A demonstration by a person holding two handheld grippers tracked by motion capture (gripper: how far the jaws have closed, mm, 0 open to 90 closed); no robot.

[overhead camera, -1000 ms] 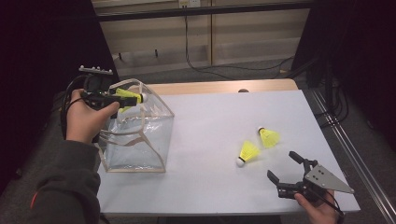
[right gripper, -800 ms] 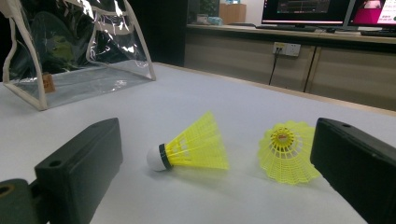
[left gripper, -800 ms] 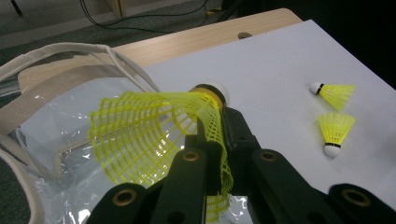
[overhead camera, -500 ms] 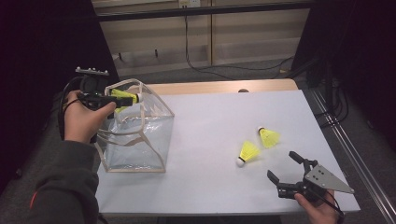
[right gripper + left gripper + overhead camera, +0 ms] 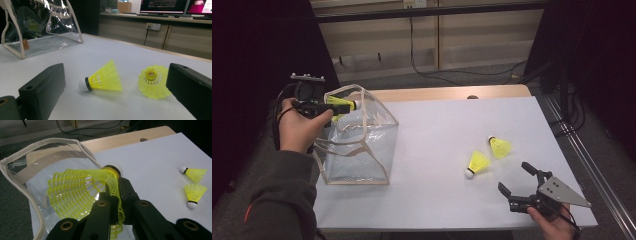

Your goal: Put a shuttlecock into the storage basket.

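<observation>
Step in hand: you are putting yellow shuttlecocks into the clear bag (image 5: 362,145); one is over its mouth and looks ready to drop.
Held shuttlecock (image 5: 82,192): the left claw (image 5: 343,105) is clamped on its mesh skirt, squashing it, with the cork end pointing away from your hand.
Where it sits: above the bag's open top at the left of the bench (image 5: 442,150); how far inside the rim it is I can't quite judge from the high view.
Doing it well: bring the cork past the cloth-edged rim (image 5: 15,170) before you let go, so the skirt doesn't catch on the edge and tip out.
Left hand (image 5: 299,127): raised beside the bag, claw held roughly level and pointing across the opening.
Right claw (image 5: 517,177): jaws spread wide, holding nothing, low over the bench's near right corner.
Remaining shuttlecocks: one (image 5: 101,78) lies on its side, another (image 5: 152,81) just beside it, both ahead of the right claw, well apart from the bag.
Right hand (image 5: 554,225): low at the bench edge, aimed at the pair.
</observation>
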